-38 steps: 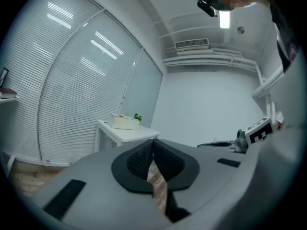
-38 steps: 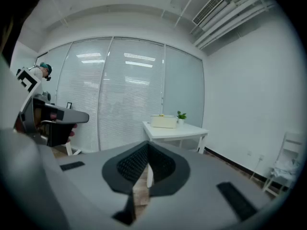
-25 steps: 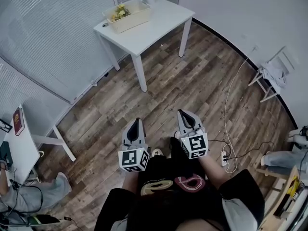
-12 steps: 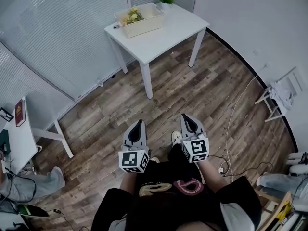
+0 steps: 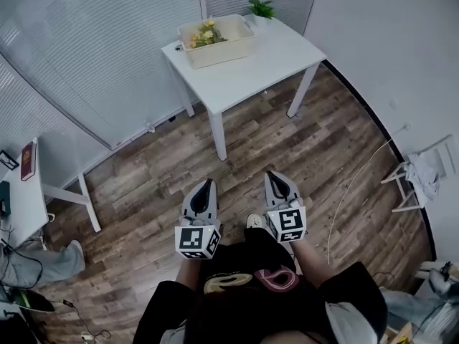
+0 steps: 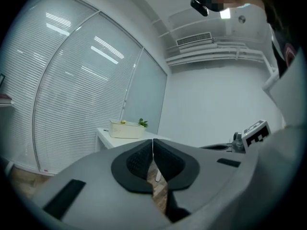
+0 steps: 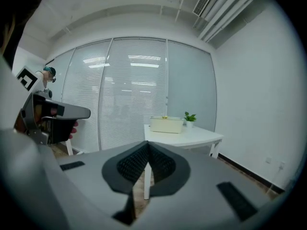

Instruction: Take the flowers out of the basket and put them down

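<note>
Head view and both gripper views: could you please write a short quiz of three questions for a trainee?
1. True or false: the flowers are in the basket.
2. The potted plant stands: A inside the basket; B on the table, beside the basket; C between a gripper's jaws.
3. Fill in: the left gripper and right gripper each have jaws ____ and hold nothing.
Key: 1 true; 2 B; 3 shut.

Flowers [image 5: 204, 33] in basket [image 5: 224, 50]
We see yellow flowers bunched at one end of the cream basket on a white table [image 5: 267, 67].
</note>
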`<state>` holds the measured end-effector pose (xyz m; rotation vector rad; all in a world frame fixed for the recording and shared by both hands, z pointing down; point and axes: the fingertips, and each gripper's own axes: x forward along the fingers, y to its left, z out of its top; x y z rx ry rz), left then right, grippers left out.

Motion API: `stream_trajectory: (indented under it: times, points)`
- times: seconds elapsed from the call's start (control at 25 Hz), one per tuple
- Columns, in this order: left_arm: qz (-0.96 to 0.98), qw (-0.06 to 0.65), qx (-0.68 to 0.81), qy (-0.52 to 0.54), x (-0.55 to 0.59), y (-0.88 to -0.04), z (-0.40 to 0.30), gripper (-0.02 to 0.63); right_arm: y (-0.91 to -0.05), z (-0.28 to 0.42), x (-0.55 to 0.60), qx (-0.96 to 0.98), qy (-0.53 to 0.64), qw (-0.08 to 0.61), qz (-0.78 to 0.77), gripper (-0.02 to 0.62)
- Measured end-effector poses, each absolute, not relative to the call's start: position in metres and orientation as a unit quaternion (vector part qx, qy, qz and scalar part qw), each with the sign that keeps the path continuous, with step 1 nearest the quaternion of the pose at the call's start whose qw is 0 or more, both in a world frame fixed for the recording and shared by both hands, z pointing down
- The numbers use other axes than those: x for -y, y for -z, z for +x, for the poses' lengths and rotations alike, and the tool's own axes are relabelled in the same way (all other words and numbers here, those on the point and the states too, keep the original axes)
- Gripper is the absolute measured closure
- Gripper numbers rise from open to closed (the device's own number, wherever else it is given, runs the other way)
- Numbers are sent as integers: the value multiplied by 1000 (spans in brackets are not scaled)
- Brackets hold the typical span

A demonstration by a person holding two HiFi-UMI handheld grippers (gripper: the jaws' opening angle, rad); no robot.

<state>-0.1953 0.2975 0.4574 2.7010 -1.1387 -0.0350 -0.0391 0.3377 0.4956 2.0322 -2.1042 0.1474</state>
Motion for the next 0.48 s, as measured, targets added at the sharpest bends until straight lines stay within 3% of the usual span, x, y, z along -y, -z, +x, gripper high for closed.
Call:
stream_trajectory:
  times: [0.48]
  points:
    - [901,106,421,13,-266,-456,-122,588,-491,25,-295,762,-38,113,636,586]
